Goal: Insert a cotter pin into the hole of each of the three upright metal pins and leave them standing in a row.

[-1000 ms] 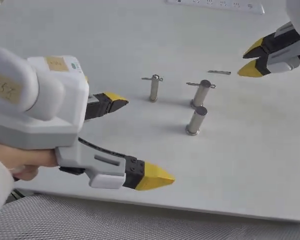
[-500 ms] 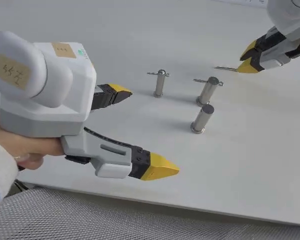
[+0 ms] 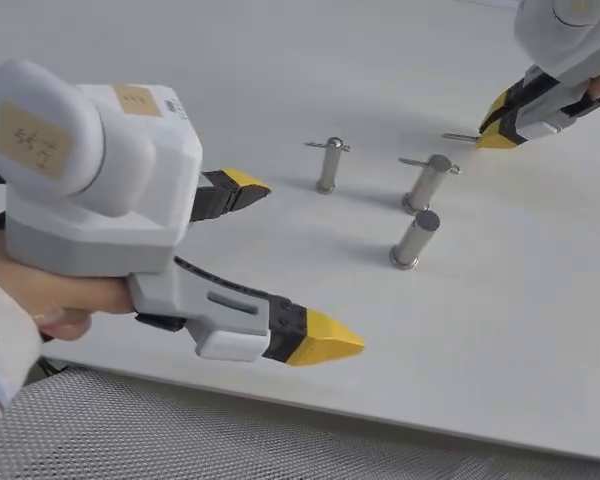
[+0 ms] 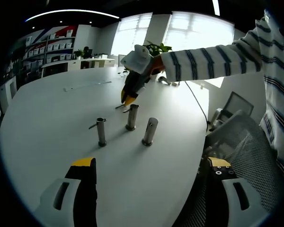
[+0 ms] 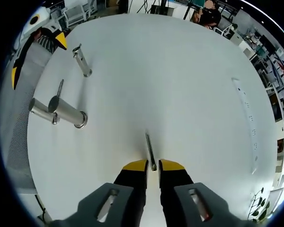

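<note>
Right gripper view: right gripper (image 5: 154, 166) fingers now narrowed onto loose cotter pin (image 5: 150, 149) beyond bare metal pin (image 3: 416, 238); left gripper (image 3: 302, 265) fingers wide; final insertion pending.

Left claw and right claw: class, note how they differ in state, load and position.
The left claw is wide open; the right claw is shut. The left claw holds nothing; the right claw pinches a loose cotter pin by one end. The left claw sits on the near side of the metal pins, the right claw on the far side. Both have yellow tips.
</note>
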